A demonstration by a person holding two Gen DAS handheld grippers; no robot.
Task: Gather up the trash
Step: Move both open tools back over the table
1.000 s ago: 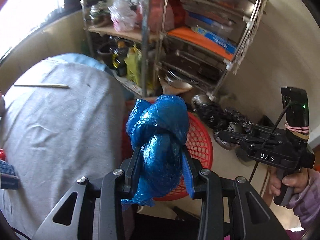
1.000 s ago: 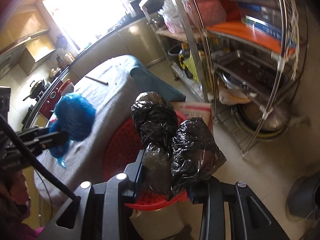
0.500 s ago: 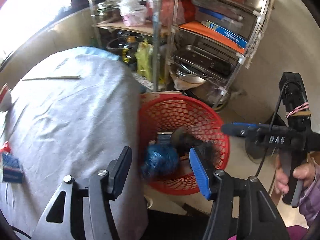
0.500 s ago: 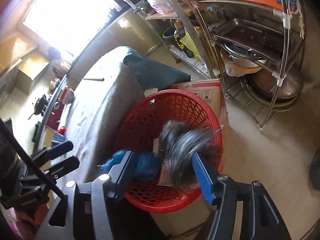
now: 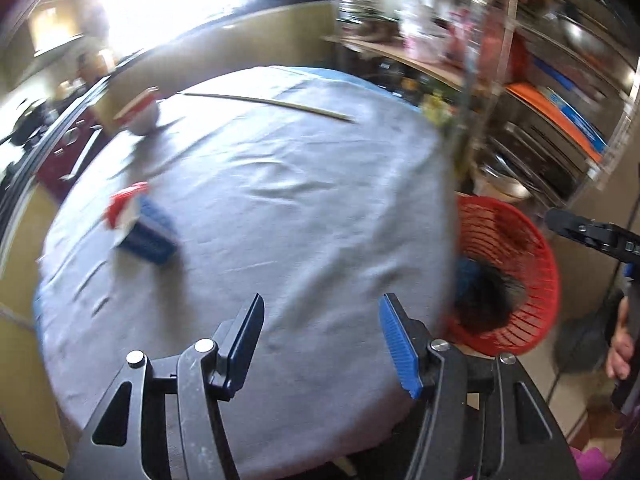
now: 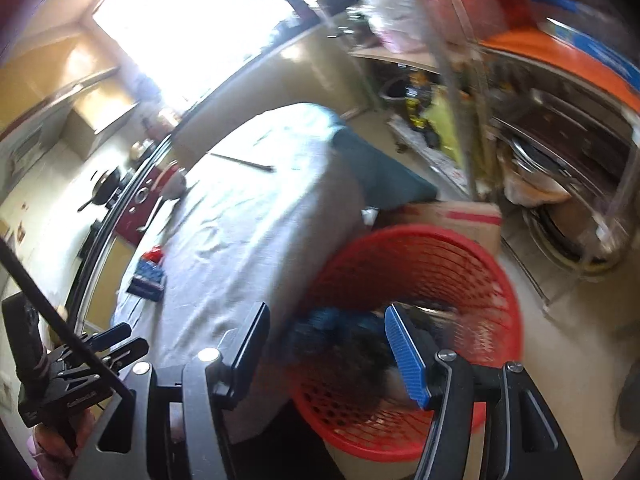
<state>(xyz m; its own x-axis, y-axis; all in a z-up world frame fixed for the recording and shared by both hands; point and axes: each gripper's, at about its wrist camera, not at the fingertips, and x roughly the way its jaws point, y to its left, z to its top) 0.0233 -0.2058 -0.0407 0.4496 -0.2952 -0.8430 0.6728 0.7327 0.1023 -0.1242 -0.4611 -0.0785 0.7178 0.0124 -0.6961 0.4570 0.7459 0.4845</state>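
Observation:
A blue bag (image 6: pixel 340 318) and a black bag (image 6: pixel 344 364) of trash lie inside the red mesh basket (image 6: pixel 460 248) on the floor beside the table. My right gripper (image 6: pixel 326 328) hangs open above the basket's near side, nothing between its fingers. In the left wrist view my left gripper (image 5: pixel 320 320) stands open and empty over the grey tablecloth (image 5: pixel 300 208). There the basket (image 5: pixel 536 248) sits at the right with the blue bag (image 5: pixel 466 276) and black bag (image 5: pixel 492 296) in it. A blue box (image 5: pixel 150 240) and a red-and-white wrapper (image 5: pixel 124 204) lie on the cloth.
A long thin stick (image 5: pixel 268 104) and a bowl (image 5: pixel 140 116) lie at the table's far side. A metal rack (image 6: pixel 560 120) full of pans stands behind the basket, with a cardboard box (image 6: pixel 460 216) against it. A stove counter (image 6: pixel 120 200) runs along the table's left.
Both grippers opened and the blue and black bags dropped into the red basket. My left gripper then swung left over the table; the right one pulled back a little.

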